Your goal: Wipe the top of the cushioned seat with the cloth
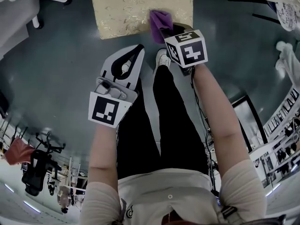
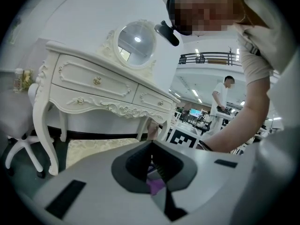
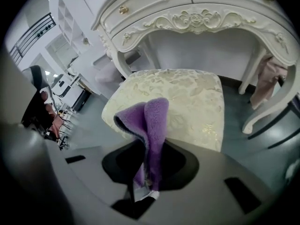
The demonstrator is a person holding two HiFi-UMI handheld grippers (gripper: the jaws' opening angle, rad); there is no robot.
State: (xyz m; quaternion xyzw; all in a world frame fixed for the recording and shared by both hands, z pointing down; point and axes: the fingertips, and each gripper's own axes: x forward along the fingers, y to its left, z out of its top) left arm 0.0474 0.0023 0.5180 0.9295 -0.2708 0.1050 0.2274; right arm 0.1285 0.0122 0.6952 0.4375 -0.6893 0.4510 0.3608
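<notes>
Purple cloth [image 3: 152, 125] being clamped between the jaws of the right gripper [image 3: 146, 170], being held at the near edge of the cushioned seat [image 3: 187, 97], left gripper [image 1: 137, 51] being held closed on nothing, short of the seat.

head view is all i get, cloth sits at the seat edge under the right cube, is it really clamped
Observer: Yes. In the right gripper view, the right gripper has its jaws shut on the purple cloth, and the folded free end sticks out past them.
Operator: whats beyond the seat, my picture cuts off there
Observer: A white carved dressing table stands behind the cushioned seat.
Operator: anything on top of it
Observer: The left gripper view shows a round mirror standing on the tabletop.
</notes>
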